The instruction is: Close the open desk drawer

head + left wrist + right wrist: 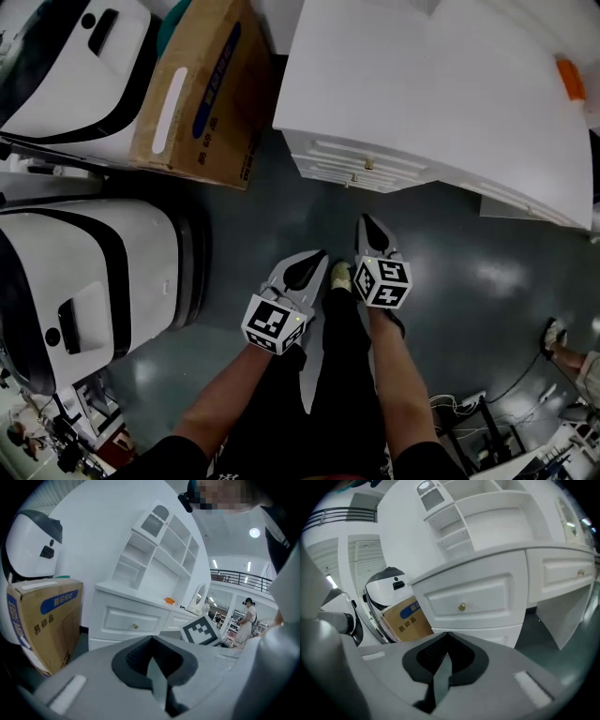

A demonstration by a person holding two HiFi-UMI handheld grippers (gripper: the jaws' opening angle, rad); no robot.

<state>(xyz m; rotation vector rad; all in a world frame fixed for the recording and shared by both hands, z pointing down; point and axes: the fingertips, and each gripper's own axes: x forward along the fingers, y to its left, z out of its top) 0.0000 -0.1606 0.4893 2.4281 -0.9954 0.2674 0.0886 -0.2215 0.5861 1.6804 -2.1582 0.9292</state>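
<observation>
Desk drawer (362, 163) sited at 12 o'clock, front seemingly flush with white desk (441, 84). Left gripper (314, 262) and right gripper (367, 230) held well short, fingers pressed together, nothing pinched: blunt tips suited for pushing.

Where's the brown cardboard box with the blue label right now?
Head view, upper left: the brown cardboard box stands on the floor between the white desk and a white-and-black machine.

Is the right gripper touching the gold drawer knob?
No, the right gripper hangs shut and empty, clearly short of the gold knob on the desk drawer.
</observation>
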